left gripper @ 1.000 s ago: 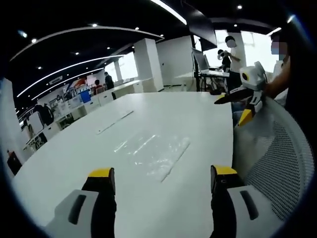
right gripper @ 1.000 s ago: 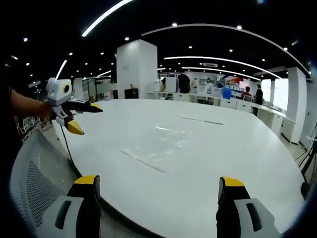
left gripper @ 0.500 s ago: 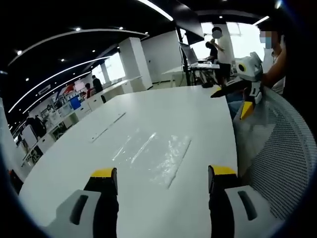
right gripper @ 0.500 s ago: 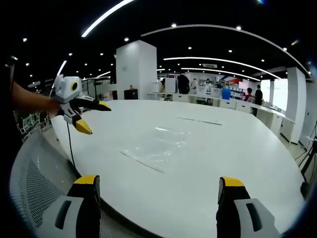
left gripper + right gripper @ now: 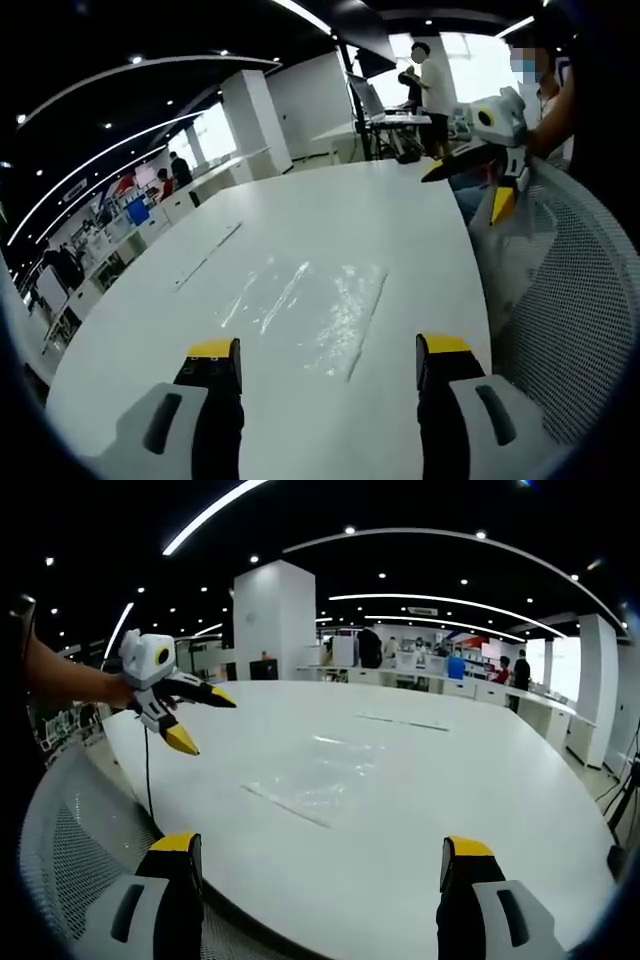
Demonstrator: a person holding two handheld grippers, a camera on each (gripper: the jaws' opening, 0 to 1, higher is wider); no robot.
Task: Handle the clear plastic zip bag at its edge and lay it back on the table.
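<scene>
The clear plastic zip bag (image 5: 312, 315) lies flat on the white table (image 5: 150, 340), just ahead of my left gripper (image 5: 328, 350), whose jaws stand wide open and empty. In the right gripper view the bag (image 5: 322, 772) rests mid-table, beyond my right gripper (image 5: 317, 846), also open with nothing in it. The left gripper (image 5: 205, 723) hangs open in a person's hand over the table's left edge in that view. The right gripper (image 5: 465, 192) shows open above the table's right edge in the left gripper view.
A grey mesh chair back (image 5: 570, 300) stands by the table edge, also seen in the right gripper view as the mesh chair back (image 5: 60, 840). A thin flat strip (image 5: 205, 258) lies farther along the table. People and desks (image 5: 450, 668) fill the office behind.
The left gripper has moved forward over the table toward the bag; in the right gripper view it has slid right. The right gripper and the bag have stayed still.
</scene>
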